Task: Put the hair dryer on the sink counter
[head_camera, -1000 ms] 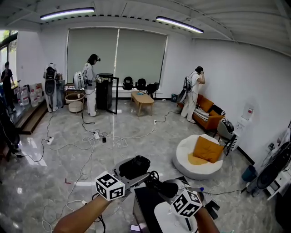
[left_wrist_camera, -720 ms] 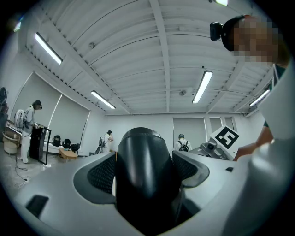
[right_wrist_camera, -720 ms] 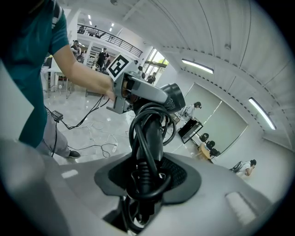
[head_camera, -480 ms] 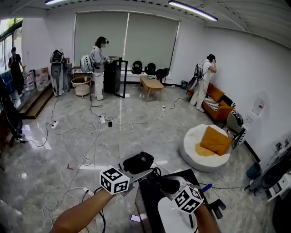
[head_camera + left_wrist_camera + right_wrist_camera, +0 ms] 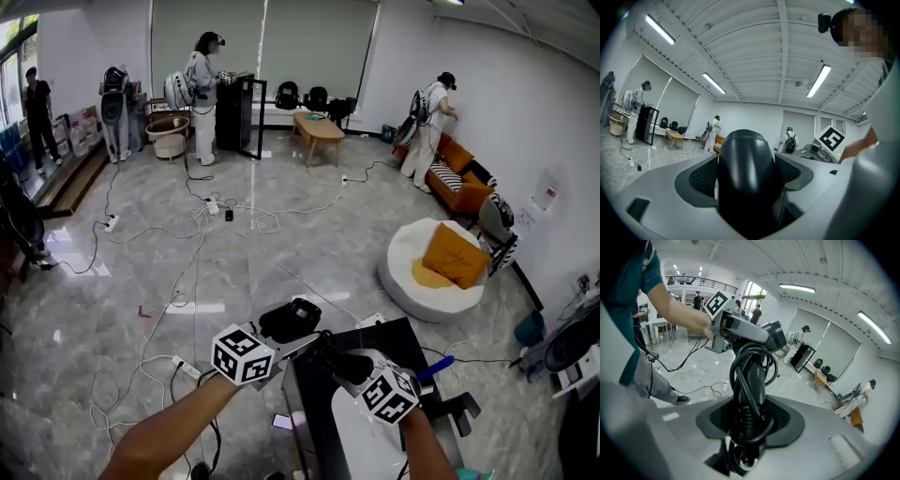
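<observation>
A black hair dryer [image 5: 289, 320] hangs between my two grippers, just above the near-left corner of the black sink counter [image 5: 307, 417] with its white basin [image 5: 364, 448]. My left gripper [image 5: 302, 341] is shut on the dryer's rounded body [image 5: 745, 150], which fills the space between its jaws [image 5: 747, 174]. My right gripper [image 5: 351, 368] is shut on the dryer's handle [image 5: 753, 376], and the black cord is wound round that handle. The handle sits between the right gripper's pads [image 5: 750, 421]. In the right gripper view the left gripper [image 5: 740, 329] shows at the far end of the dryer.
Cables and power strips [image 5: 192, 234] trail over the grey floor to the left of the counter. A round white pouf with an orange cushion [image 5: 436, 272] stands to the right. A blue-handled item [image 5: 437, 367] lies on the counter's right side. People stand far back by the windows and the sofa [image 5: 464, 186].
Both grippers have sunk together with the hair dryer held between them, closer to the counter. The head view has tilted down, and more of the counter and basin shows.
</observation>
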The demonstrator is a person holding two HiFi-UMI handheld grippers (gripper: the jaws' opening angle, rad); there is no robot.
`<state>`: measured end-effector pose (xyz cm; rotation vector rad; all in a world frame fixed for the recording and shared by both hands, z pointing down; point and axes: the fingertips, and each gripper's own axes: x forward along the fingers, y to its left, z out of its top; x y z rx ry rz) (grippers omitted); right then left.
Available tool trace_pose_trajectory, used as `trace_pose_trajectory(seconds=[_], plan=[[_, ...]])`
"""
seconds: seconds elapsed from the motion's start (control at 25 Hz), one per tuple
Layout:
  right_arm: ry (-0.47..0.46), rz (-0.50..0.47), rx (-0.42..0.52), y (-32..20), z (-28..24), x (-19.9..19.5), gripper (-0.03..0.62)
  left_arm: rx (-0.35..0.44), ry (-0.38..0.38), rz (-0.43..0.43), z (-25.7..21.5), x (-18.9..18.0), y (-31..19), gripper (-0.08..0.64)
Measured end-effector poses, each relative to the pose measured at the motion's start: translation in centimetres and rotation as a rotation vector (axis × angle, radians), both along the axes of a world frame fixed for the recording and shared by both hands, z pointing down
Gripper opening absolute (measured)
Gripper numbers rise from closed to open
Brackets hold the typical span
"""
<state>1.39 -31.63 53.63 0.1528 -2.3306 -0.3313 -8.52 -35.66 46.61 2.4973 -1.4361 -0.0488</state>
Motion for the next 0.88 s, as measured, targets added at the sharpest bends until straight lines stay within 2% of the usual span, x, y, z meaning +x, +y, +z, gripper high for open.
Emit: trace_pose_trajectory(seconds=[0.88], plan=[[0.045,0.1,-0.139,-2.8,13.7,2.4,0.186,-0.167,-0.013,0.014,14.4,2.3,-3.3,0.379]])
